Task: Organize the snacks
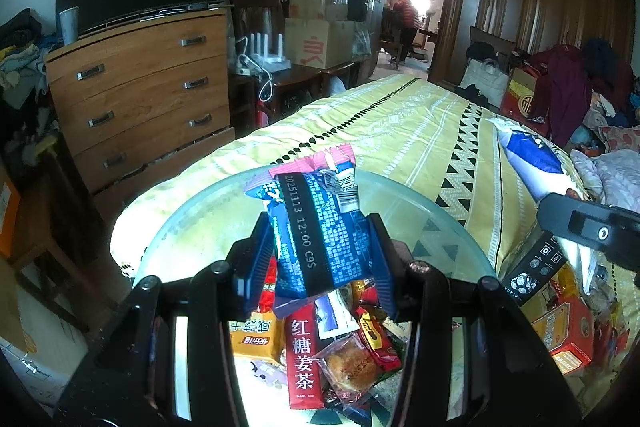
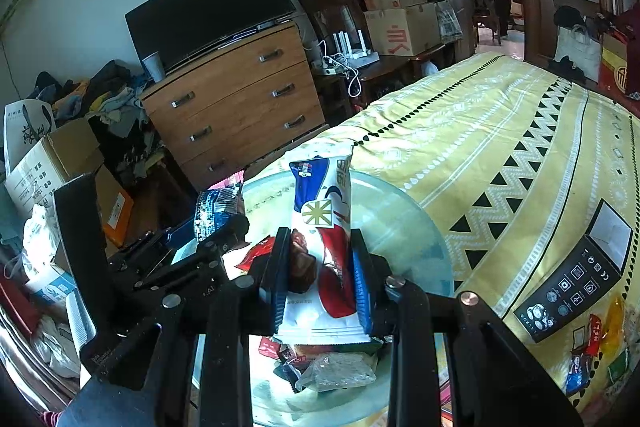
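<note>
Bedspread (image 2: 460,131) under everything, then the glass plate (image 2: 400,219) of snacks. Above it, left gripper (image 1: 320,247) jaws clamp a blue packet (image 1: 316,227), right gripper (image 2: 320,275) jaws a white packet (image 2: 324,211); both light, crinkly, best pinched mid-body.

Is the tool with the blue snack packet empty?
No, the left tool is squeezing a blue snack packet between its fingers above the glass plate.
</note>
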Available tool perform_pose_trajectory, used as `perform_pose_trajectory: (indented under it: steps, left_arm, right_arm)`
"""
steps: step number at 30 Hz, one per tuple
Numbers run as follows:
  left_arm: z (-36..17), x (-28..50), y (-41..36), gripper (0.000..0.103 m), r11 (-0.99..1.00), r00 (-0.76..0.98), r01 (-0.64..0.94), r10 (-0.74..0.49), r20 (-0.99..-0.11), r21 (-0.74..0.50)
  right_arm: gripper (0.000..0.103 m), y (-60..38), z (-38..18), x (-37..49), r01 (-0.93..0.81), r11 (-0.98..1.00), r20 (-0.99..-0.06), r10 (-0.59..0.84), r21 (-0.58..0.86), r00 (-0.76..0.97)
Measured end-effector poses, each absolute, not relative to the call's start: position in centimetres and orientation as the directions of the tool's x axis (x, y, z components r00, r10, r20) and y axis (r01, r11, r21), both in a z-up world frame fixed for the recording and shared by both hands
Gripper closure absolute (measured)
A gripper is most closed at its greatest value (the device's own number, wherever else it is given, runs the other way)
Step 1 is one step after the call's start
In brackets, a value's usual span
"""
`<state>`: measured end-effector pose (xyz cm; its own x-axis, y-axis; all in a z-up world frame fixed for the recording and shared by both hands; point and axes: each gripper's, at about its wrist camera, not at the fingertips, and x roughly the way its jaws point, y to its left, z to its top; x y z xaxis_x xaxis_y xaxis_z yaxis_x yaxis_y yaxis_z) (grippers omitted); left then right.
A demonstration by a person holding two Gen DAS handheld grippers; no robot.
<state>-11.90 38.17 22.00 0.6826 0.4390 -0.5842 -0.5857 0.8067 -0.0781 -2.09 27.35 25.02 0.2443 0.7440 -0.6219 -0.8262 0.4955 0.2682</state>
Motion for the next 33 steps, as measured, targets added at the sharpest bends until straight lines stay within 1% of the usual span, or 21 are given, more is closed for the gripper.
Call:
perform_pose_trajectory:
  steps: [23,33]
  left_arm:
    - [20.8,-11.8,38.0,0.057,0.825,0.691,-0.554,0.382,-0.614,-0.11]
    - [20.7,-11.6,38.4,0.057,0.827,0.688,-0.552,0.377,-0.62,-0.11]
  right_arm:
    - [0.072,27.9,23.3,-1.7,-0.811,0.499,-0.628,0.745,0.306,0.222]
    - [0.072,28.2,22.8,-1.7,-0.81,0.494,-0.629,0.748,0.316,0.211]
